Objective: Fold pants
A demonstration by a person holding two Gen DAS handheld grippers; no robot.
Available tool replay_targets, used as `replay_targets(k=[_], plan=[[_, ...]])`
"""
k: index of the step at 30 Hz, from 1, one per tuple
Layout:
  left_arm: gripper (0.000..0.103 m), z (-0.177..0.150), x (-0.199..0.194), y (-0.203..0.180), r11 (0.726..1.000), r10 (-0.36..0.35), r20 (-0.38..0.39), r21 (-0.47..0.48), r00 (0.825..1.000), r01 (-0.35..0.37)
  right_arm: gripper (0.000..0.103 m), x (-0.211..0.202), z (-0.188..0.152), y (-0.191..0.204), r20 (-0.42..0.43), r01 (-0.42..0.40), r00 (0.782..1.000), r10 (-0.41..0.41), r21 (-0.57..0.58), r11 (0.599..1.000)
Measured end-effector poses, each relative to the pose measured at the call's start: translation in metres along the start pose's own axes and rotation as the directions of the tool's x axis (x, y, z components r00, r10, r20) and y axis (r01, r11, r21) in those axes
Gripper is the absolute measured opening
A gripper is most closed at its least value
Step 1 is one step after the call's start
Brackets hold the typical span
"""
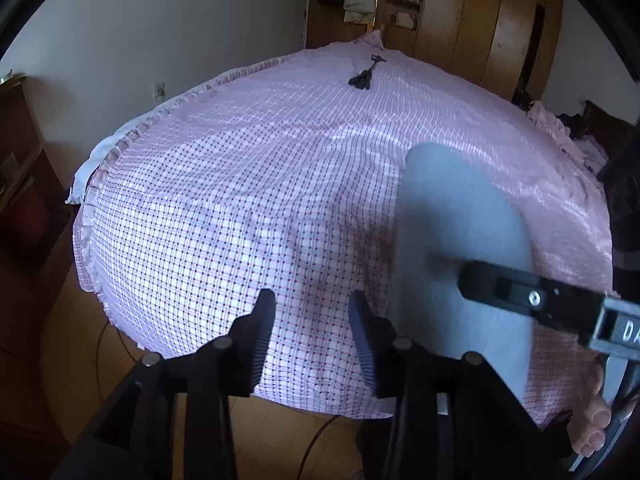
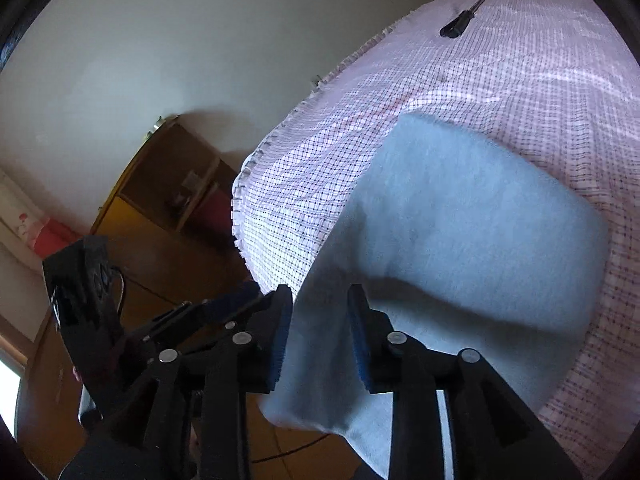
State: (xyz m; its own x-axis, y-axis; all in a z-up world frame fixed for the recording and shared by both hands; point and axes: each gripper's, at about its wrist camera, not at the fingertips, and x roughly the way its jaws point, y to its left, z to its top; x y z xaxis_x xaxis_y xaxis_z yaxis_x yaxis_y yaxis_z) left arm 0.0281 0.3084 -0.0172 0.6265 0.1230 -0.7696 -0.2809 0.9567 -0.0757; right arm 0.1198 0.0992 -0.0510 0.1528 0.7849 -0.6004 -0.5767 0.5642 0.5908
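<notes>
1. My left gripper (image 1: 312, 336) hovers over the near edge of the checked pink bedspread (image 1: 240, 200); jaws parted, nothing between them
2. My right gripper (image 2: 320, 332) is released; its jaws stand apart with the pants' cloth between them, pads not pressing
3. The light blue pants (image 2: 460, 240) lie folded on the bedspread's near edge, 1 end hanging over it
4. A small black object (image 1: 362, 80) lies far up the bed

A home bedroom: checked pink bedspread (image 1: 240, 184), wooden wardrobe (image 1: 480, 20).
</notes>
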Motion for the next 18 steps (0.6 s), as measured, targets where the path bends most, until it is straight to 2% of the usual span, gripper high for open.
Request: replay_targets(k=[3, 5, 8, 13, 18], plan=[[0.048, 0.004, -0.006, -0.002, 0.998, -0.058, 0.017, -0.012, 0.998, 0.058, 0.027, -0.016, -0.005, -0.004, 0.010, 0.030, 1.000, -0.029, -0.019, 0.999], [0.058, 0.006, -0.008, -0.006, 0.993, -0.120, 0.022, -0.021, 0.993, 0.120, 0.031, -0.026, -0.010, -0.008, 0.022, 0.072, 0.997, -0.071, -0.030, 0.997], [0.060, 0.010, -0.002, -0.013, 0.981, -0.193, 0.000, -0.031, 0.981, 0.192, 0.038, -0.044, -0.020, -0.020, 0.043, 0.154, 0.987, -0.153, -0.035, 0.987], [0.060, 0.013, 0.022, -0.027, 0.974, -0.225, -0.071, -0.009, 0.972, 0.225, 0.041, -0.061, -0.035, -0.048, 0.050, 0.248, 0.968, -0.247, 0.006, 0.969], [0.060, 0.011, 0.051, -0.033, 0.972, -0.233, -0.140, 0.000, 0.962, 0.236, 0.041, -0.043, -0.042, -0.078, -0.025, 0.215, 0.977, -0.213, 0.113, 0.970]])
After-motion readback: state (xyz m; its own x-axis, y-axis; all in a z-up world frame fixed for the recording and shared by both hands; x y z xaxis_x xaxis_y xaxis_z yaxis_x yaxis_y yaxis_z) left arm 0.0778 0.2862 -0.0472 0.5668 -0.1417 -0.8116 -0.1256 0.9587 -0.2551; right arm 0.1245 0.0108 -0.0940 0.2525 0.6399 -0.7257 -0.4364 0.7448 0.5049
